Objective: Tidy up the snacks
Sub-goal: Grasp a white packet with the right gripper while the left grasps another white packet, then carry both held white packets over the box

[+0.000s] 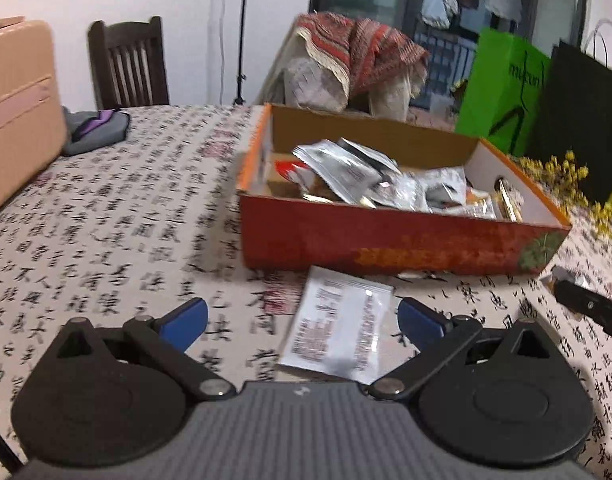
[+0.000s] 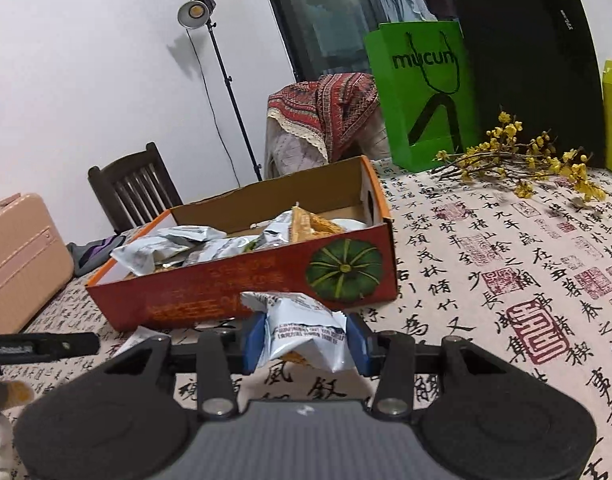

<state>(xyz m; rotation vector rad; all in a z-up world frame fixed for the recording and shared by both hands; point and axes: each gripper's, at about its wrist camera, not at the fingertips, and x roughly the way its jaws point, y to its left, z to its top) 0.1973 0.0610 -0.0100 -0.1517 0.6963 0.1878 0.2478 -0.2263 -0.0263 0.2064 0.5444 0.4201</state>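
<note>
Right tool (image 2: 304, 340) pinching white snack packet (image 2: 302, 330) before pumpkin-printed box (image 2: 242, 284); left tool (image 1: 302, 320) spread above flat white sachet (image 1: 337, 330) on worktop (image 1: 118, 220).

Readable text:
- green paper bag (image 2: 421, 92), upper right of right wrist view: "mucun" in dark lowercase, above a dark angular logo mark. Same bag in left wrist view (image 1: 501, 88), lettering only partly legible there.
- calligraphy tablecloth (image 2: 505, 264) over the surface: black brush Chinese characters in columns plus red seal stamps; 山, 九, 年, 在, 春, 風 legible at lower right, the rest too small or distorted.
- black bag (image 2: 533, 72): small pale lettering near top right corner, unreadable.
- orange pumpkin box (image 2: 242, 284): gold lettering row on front wall, blurred, can't read.
- snack packet (image 2: 302, 330): fine black print lines, illegible.
- flat white packet (image 1: 339, 326): blocks of print, blurred.
</note>
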